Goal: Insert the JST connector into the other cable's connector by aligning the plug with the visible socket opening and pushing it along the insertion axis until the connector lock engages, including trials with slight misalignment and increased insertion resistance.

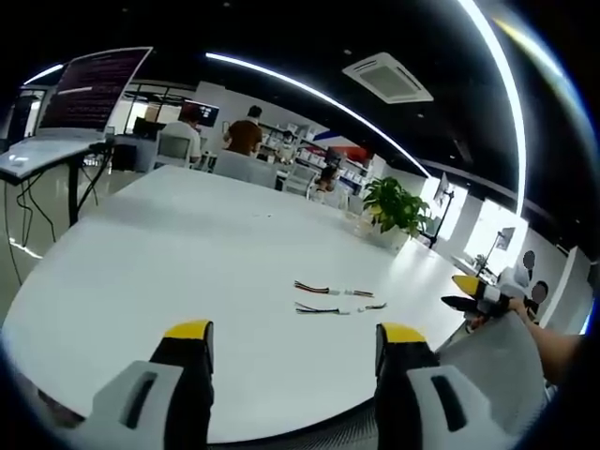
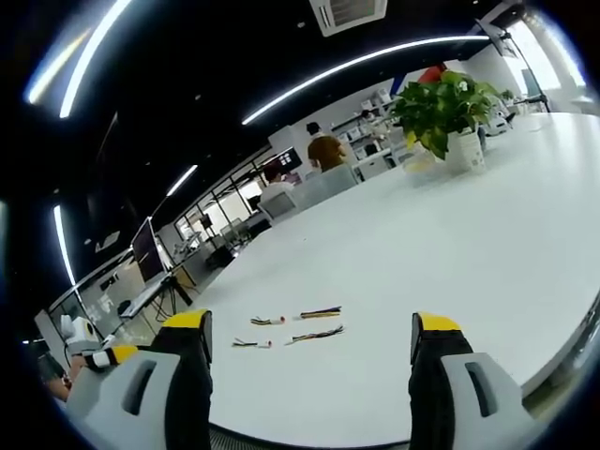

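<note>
Both the left gripper (image 1: pixel 293 339) and the right gripper (image 2: pixel 310 328) stood wide apart, holding nothing, above the near edge of the table (image 1: pixel 169 262). The cables (image 1: pixel 337 299) lay ahead at 12 o'clock, apart, bare tabletop around; a plant (image 1: pixel 397 206) beyond.

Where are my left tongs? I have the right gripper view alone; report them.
Observer: The left tongs are open, with nothing between them, over the white table.
Operator: Give me the cables from that side.
Observer: The cables lie ahead of the left tongs in two short rows, nearer their right jaw.
Operator: Now place my right tongs.
Observer: The right tongs hover past the cables near the table's edge, touching none of them.
</note>
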Tool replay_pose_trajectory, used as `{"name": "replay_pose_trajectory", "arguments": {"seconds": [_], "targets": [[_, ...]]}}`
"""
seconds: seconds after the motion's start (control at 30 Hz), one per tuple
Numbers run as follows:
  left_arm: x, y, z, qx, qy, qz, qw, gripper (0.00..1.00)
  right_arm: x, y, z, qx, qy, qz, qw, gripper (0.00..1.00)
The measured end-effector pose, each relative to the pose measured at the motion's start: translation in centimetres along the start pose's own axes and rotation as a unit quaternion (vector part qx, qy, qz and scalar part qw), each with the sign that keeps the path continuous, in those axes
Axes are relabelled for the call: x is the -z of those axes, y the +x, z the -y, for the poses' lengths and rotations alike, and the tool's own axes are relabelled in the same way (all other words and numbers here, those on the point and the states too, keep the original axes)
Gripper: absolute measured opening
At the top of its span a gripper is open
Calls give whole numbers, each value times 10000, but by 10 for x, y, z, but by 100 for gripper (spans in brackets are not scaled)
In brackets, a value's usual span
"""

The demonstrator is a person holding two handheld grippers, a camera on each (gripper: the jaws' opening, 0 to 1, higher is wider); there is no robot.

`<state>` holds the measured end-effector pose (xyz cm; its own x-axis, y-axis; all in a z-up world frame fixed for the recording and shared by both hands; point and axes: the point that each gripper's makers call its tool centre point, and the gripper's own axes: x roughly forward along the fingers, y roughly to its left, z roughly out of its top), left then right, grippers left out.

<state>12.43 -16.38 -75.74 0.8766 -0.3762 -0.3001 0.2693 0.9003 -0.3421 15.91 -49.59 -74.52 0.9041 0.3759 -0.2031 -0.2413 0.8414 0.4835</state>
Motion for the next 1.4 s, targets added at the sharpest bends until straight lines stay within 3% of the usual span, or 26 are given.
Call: {"name": "replay_pose_trajectory", "arguments": {"seconds": [0.9, 1.0, 1.1, 1.17, 1.27, 1.3, 1.33, 1.4], "targets": [[-4, 0, -2, -46, -58, 151, 9999, 65, 2, 3, -1, -99, -31, -87, 9999, 86], [-2, 1, -5, -93, -48, 88, 9999, 65, 6, 4, -2, -142, -141, -257, 9995, 86], [-3, 0, -7, -143, -1, 86, 9999, 64, 4, 4, -5, -220, -65, -189, 9996, 86], [-11, -2, -11, -309, 163, 250, 9991, 62, 7, 5, -2, -162, -73, -320, 9993, 86], [-12, -2, -9, -272, 107, 238, 9993, 68, 18, 4, -6, -266, -288, -762, 9963, 85], [-25, -3, -11, -335, -88, 641, 9973, 75, 21, 5, -8, -357, -414, -905, 9944, 85], [-30, -5, -14, -390, -148, 776, 9961, 82, 21, 5, -9, -402, -402, -945, 9939, 85], [-27, -6, -17, -475, -58, 647, 9968, 94, 17, 6, -11, -575, -306, -919, 9936, 85]]}}
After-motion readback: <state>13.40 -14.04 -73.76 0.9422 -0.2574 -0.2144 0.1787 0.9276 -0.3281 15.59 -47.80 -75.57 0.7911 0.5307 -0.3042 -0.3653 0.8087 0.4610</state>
